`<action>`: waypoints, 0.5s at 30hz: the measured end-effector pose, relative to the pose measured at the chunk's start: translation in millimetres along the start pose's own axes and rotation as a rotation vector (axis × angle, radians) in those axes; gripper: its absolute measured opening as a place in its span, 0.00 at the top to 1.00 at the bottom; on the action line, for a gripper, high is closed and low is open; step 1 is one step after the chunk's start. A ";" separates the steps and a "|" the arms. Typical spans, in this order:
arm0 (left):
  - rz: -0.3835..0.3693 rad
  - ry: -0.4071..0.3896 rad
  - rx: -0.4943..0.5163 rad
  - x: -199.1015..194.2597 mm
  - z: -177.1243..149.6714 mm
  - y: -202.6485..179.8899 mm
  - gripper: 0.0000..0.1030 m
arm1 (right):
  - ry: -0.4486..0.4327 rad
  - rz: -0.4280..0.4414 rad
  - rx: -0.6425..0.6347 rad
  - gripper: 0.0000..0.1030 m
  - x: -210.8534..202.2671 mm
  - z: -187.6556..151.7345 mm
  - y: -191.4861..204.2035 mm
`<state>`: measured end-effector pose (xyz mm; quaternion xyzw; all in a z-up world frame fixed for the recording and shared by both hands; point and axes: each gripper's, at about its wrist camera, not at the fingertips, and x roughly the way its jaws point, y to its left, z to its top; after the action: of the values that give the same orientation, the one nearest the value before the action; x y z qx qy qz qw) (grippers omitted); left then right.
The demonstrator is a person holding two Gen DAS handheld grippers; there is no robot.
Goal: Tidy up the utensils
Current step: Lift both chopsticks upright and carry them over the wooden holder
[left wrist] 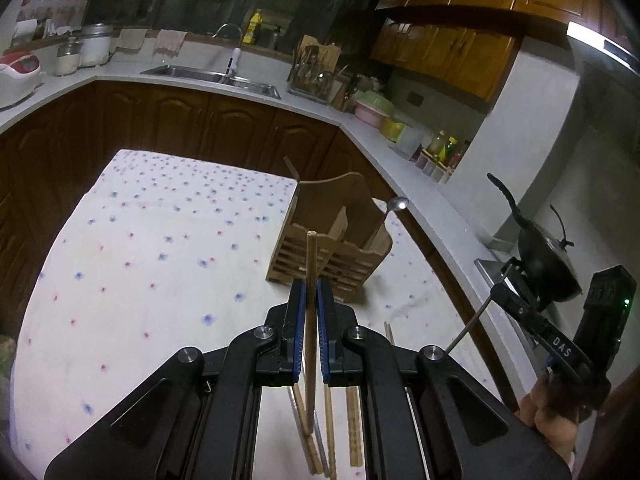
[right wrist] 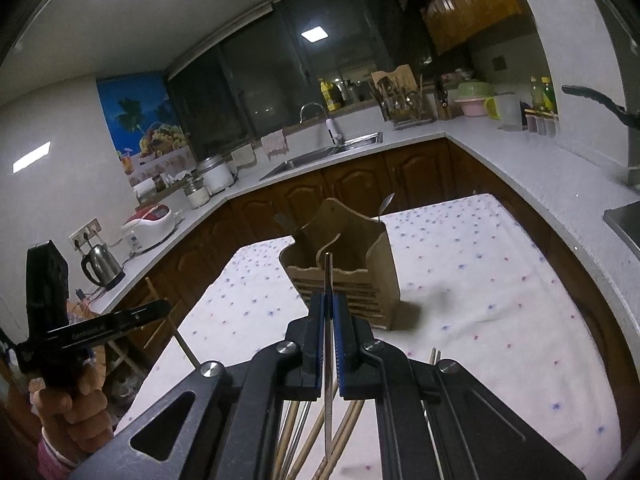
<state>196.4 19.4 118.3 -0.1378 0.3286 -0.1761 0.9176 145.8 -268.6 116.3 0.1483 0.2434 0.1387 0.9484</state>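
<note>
On the desk [left wrist: 132, 240], under its flowered cloth, the wooden utensil holder [left wrist: 332, 240] was seen standing straight ahead of both grippers, compartments open upward. The left gripper [left wrist: 310, 312] was clamped on a wooden chopstick [left wrist: 310, 276], the right gripper [right wrist: 329, 320] on a thin metal chopstick [right wrist: 328, 276]. Both sticks were held lengthwise along the jaws, tips aimed at the holder; neither hand was judged clearly nearer.

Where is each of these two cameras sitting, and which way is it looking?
Left wrist: on the left gripper, looking along its jaws, shut on a wooden chopstick, toward the wooden holder; the right gripper shows at the right.
Right wrist: on the right gripper, gripping a metal chopstick; the left hand shows.
Shared: holder, flowered cloth.
</note>
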 end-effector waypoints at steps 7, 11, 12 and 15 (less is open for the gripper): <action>-0.008 -0.077 0.001 4.8 36.4 -6.2 0.95 | -0.087 -0.014 0.006 0.96 2.7 34.1 -4.9; -0.014 -0.150 -0.011 8.7 71.4 -10.5 0.95 | -0.188 -0.020 0.008 0.96 6.7 69.4 -3.5; -0.012 -0.174 -0.018 9.6 81.9 -11.3 0.95 | -0.217 -0.027 0.008 0.96 9.5 79.2 -3.3; 0.004 -0.245 -0.030 14.8 107.1 -13.4 0.95 | -0.275 -0.037 0.013 0.96 19.6 101.9 -3.9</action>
<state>273.8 15.8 194.9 -0.1716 0.2170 -0.1513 0.9490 214.4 -287.4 192.0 0.1677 0.1146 0.0980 0.9742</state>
